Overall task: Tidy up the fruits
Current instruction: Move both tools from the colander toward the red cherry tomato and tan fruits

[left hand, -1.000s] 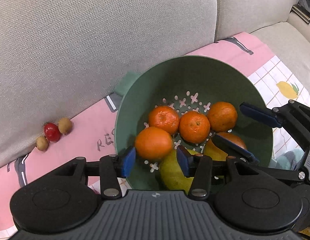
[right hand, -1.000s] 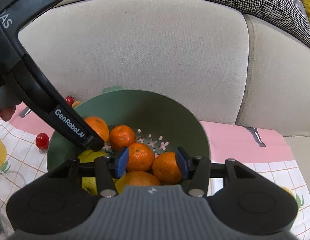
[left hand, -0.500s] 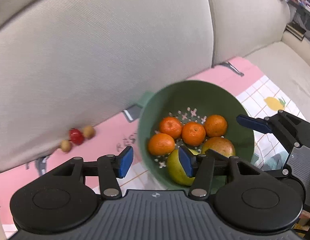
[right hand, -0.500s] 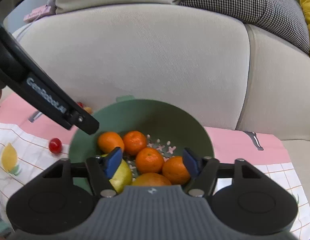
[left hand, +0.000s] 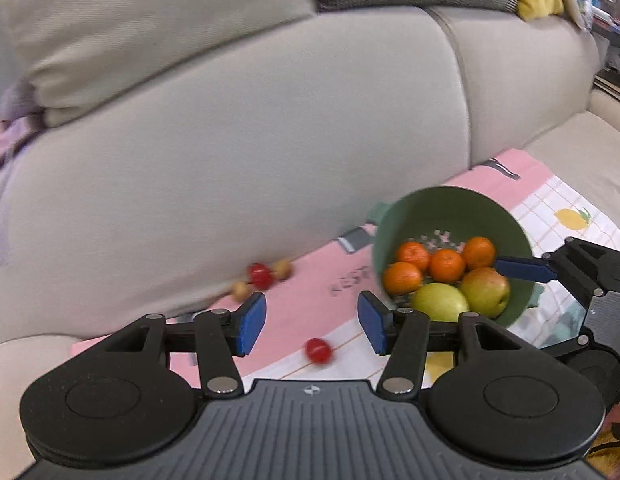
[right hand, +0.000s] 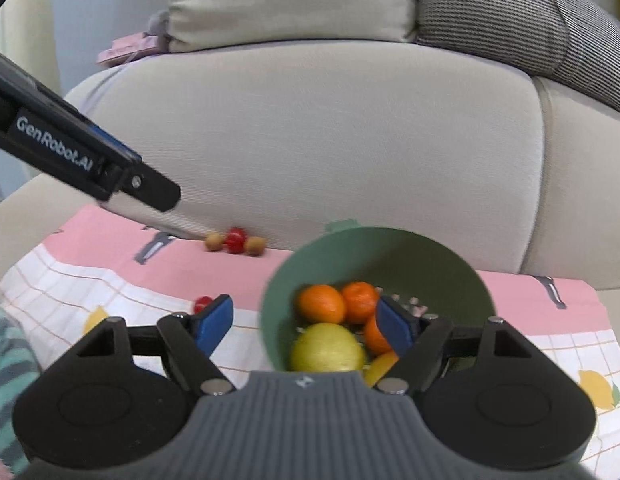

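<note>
1. The green bowl (left hand: 506, 216) is taken as the landmark. It is seen resting on a pink and checked cloth (left hand: 334, 280) spread over a sofa seat, close to the backrest (left hand: 237, 168).
2. Inside the bowl, four oranges (left hand: 447, 265), a yellow-green pear (left hand: 440, 303) and an apple (left hand: 485, 291) are held.
3. Loose fruit is noted left of the bowl: one red cherry tomato (left hand: 318, 350) alone on the cloth, and further left, against the backrest, a second red one (left hand: 259, 275) flanked by two small brown fruits (left hand: 283, 268).
4. The left claw (left hand: 312, 326) is held apart and empty; the lone tomato is seen beyond the gap, not touched.
5. The right claw (right hand: 305, 320) is being opened, with nothing pressed by its pads; it is seen in front of the bowl's near rim.
6. Step judged in hand: collection of the loose small fruit. The lone tomato is best approached from above, the pads set either side of it and closed gently, since it is round, likely soft, and apt to roll on cloth.
7. The cloth is seen lying fairly flat. Cushions (right hand: 510, 16) are noted atop the backrest. The left view is blurred.
</note>
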`<action>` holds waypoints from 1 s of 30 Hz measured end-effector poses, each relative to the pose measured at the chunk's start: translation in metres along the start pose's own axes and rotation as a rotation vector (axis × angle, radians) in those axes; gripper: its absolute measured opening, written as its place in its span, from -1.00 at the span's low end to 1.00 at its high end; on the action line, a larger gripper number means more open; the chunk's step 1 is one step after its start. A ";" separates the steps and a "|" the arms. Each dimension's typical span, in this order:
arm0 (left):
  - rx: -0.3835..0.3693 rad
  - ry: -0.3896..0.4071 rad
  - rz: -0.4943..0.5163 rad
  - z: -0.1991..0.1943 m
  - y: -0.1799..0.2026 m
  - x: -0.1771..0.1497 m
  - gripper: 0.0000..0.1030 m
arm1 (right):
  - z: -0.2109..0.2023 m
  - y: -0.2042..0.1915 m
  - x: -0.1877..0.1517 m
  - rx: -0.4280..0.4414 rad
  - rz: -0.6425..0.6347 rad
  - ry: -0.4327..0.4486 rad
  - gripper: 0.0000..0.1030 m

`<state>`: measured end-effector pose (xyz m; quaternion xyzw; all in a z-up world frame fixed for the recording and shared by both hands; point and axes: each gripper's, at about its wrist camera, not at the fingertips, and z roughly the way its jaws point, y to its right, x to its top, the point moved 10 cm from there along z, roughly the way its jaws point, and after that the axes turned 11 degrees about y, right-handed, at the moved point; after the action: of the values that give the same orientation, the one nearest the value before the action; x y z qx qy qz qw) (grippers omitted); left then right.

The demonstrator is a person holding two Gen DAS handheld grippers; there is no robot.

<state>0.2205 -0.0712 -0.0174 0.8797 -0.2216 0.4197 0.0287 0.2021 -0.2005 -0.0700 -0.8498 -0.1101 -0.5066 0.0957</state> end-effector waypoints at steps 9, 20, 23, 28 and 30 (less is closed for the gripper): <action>0.058 0.007 -0.120 -0.026 -0.055 -0.031 0.22 | 0.003 -0.037 -0.001 0.039 -0.031 -0.022 0.30; 0.007 -0.035 -0.175 -0.003 -0.064 -0.081 0.22 | 0.030 -0.075 -0.019 0.073 -0.118 -0.081 -0.11; -0.002 -0.044 -0.197 0.007 -0.069 -0.089 0.21 | 0.042 -0.084 -0.023 0.073 -0.147 -0.093 -0.28; -0.014 -0.061 -0.224 0.024 -0.079 -0.098 0.21 | 0.065 -0.095 -0.029 0.074 -0.174 -0.106 -0.29; -0.016 -0.070 -0.235 0.031 -0.083 -0.101 0.21 | 0.075 -0.099 -0.031 0.070 -0.189 -0.111 -0.30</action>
<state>0.2216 0.0327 -0.1021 0.9134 -0.1212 0.3808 0.0773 0.2225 -0.0878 -0.1272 -0.8584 -0.2128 -0.4612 0.0709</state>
